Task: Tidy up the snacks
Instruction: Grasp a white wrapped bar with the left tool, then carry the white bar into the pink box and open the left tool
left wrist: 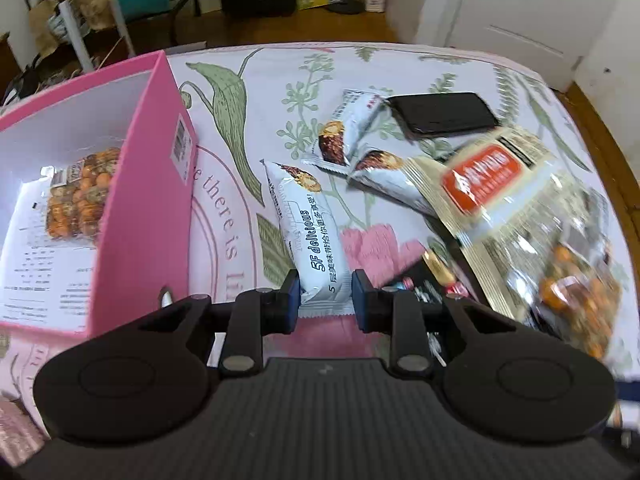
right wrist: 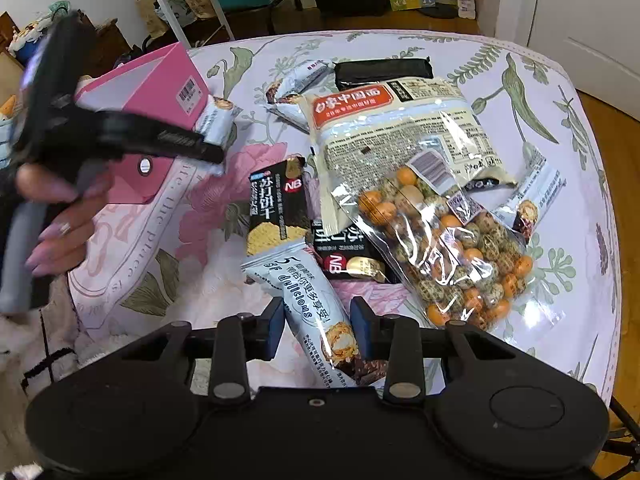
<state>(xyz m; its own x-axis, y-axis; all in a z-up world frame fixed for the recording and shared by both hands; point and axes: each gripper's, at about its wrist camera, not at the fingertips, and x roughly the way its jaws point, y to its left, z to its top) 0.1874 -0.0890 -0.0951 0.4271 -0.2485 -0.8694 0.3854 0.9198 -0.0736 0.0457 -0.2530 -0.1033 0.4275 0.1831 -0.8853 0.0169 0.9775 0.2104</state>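
Two grippers: each has a white wafer bar between its pads.
Left gripper point(left wrist: 325, 295): clenched on a wafer bar point(left wrist: 310, 236), long axis running forward along the fingers.
Pink box point(left wrist: 148, 184): just left of that bar, open, nut pack point(left wrist: 82, 196) inside.
Right gripper point(right wrist: 316, 322): jaws straddle another bar point(right wrist: 320, 312); grip uncertain.
Nearer the box: left.

In the left wrist view, the big nut bag point(left wrist: 532, 216) at 3 o'clock is smeared by motion blur, its orange label unreadable. In the right wrist view, the left tongs point(right wrist: 208, 152) at 9 o'clock are blurred, and the pink box point(right wrist: 160, 80) sits half hidden behind them.
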